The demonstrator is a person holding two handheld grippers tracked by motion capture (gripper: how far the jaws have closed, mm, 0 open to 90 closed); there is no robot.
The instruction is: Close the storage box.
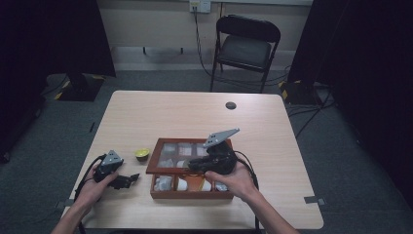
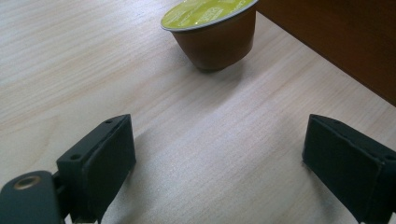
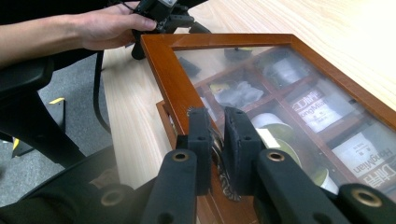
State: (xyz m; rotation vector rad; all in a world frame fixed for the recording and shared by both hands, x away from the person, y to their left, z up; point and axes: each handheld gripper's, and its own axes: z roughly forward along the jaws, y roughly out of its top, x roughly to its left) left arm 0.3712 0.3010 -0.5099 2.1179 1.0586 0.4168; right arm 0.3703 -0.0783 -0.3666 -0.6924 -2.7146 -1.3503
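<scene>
**Right tongs clamp the lid's latch**

Right gripper (image 3: pixel 217 140) pinches what looks like a small metal clasp on the glass-paned lid (image 3: pixel 168 79) of the wooden tea box (image 1: pixel 191 194), lid half raised. Left gripper (image 2: pixel 219 158) rests spread wide, empty, near the coffee capsule (image 2: pixel 212 32) on the table (image 1: pixel 195 112).

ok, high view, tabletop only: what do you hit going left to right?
left hand-held gripper → yellow-lidded capsule → wooden box with glass lid → right hand-held gripper, shut on the lid's near edge.
</scene>
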